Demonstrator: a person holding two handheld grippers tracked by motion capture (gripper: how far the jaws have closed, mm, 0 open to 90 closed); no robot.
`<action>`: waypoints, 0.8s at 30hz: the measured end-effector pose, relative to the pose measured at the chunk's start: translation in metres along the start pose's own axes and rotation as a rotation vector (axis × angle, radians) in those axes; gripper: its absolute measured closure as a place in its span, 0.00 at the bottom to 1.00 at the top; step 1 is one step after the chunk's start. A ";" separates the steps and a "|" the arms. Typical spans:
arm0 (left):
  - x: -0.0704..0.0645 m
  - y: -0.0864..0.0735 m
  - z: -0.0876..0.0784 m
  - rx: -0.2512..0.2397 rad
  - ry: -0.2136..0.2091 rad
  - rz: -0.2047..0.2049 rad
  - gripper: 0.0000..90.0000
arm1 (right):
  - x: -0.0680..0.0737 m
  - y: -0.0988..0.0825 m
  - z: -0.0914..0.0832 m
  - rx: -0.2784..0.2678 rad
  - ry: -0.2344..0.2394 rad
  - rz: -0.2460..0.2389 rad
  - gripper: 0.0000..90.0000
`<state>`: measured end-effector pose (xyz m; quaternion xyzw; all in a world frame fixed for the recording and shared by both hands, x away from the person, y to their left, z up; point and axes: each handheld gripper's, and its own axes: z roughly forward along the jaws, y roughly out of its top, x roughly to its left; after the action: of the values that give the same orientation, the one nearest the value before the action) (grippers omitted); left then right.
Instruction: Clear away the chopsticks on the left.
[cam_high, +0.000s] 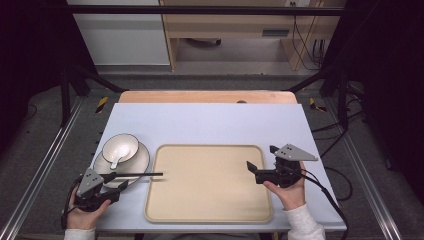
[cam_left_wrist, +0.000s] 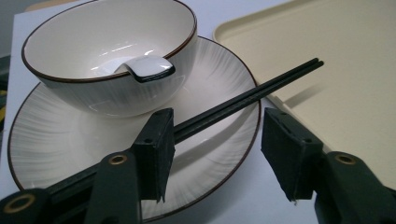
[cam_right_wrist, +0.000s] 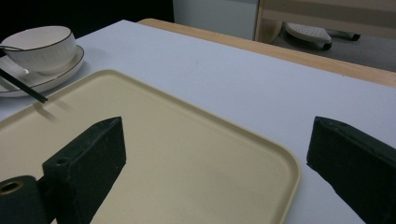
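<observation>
A white bowl (cam_high: 125, 142) with a dark rim stands on a white plate (cam_high: 140, 160) at the table's left; a white spoon (cam_left_wrist: 149, 67) leans in the bowl. A pair of black chopsticks (cam_high: 140, 174) reaches from my left gripper (cam_high: 116, 186) across the plate's rim to the edge of the beige tray (cam_high: 210, 200). In the left gripper view the jaws stand wide apart, and the chopsticks (cam_left_wrist: 261, 86) run along the inner face of the left jaw. My right gripper (cam_high: 262, 158) hovers open over the tray's right edge (cam_right_wrist: 187, 158), holding nothing.
The pale table (cam_high: 210, 122) has a wooden strip (cam_high: 207, 96) along its far edge. Black frame posts stand at both far corners. Cables lie on the floor at the right (cam_high: 345, 185).
</observation>
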<state>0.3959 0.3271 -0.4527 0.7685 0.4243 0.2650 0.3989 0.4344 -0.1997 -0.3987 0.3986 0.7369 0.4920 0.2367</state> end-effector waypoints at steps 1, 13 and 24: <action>0.000 0.000 0.001 0.001 0.020 0.008 0.50 | 0.000 0.000 0.000 0.000 0.000 0.000 0.05; 0.002 0.001 0.011 0.038 0.021 0.047 0.55 | 0.000 0.000 -0.001 -0.001 0.001 -0.004 0.05; 0.008 0.000 0.016 0.050 0.016 0.042 0.54 | 0.000 0.000 0.000 -0.002 0.002 -0.004 0.05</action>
<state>0.4119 0.3272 -0.4608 0.7848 0.4176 0.2688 0.3707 0.4346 -0.1999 -0.3983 0.3963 0.7374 0.4928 0.2374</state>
